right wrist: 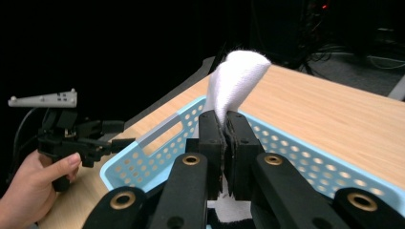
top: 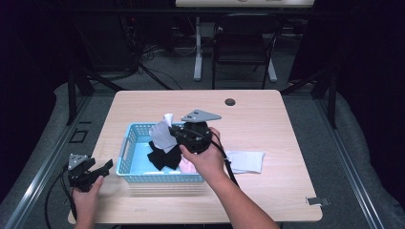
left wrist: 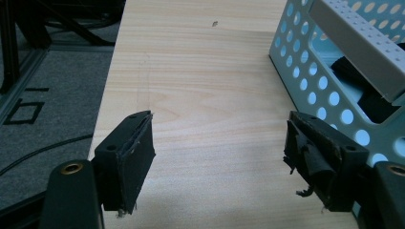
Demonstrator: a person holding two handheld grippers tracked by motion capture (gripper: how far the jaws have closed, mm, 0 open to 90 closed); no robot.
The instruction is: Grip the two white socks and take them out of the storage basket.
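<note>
Now, right gripper (right wrist: 224, 143): clamped on white cloth (right wrist: 234, 78), above blue basket (top: 138, 131).
Cloth axis: upright from jaws.
Left gripper (left wrist: 219, 157): open, empty, beside basket.

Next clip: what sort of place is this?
Probably a lab recording station: a light wooden table ringed by dark curtains, cables trailing on the carpet behind, and a second desk's leg beside an office chair.

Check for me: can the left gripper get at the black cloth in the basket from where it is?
Probably yes: the left gripper is open beside the basket, whose top is open over the black cloth.
</note>
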